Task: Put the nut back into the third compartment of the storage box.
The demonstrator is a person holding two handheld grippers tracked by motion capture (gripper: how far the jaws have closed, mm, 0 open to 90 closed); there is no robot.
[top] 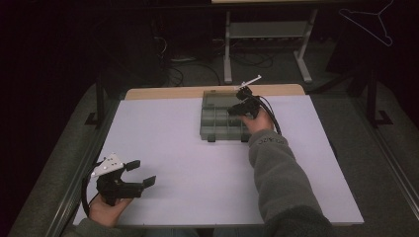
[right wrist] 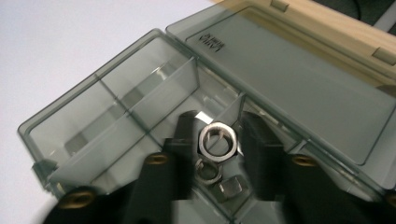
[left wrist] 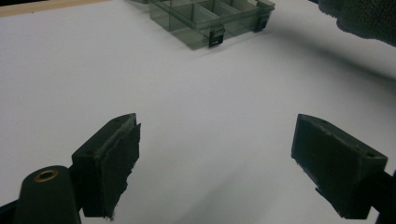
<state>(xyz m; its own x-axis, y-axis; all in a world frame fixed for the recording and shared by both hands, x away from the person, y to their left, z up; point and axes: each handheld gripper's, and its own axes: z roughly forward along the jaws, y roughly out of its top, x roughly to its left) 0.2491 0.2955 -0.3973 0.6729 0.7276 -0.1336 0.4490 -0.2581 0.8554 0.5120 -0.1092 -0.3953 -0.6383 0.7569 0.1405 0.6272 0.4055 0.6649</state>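
sorting looks partway: the right gripper [right wrist: 217,149], jaws parted around a hex nut [right wrist: 216,142] over the open organizer box [top: 212,131] at the table's far side, with two nuts already below, left gripper [left wrist: 215,163] released near-left.

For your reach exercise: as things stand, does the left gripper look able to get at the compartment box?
Probably yes. The left gripper sits with open jaws, and bare white table lies between it and the compartment box, though the right gripper already works inside.
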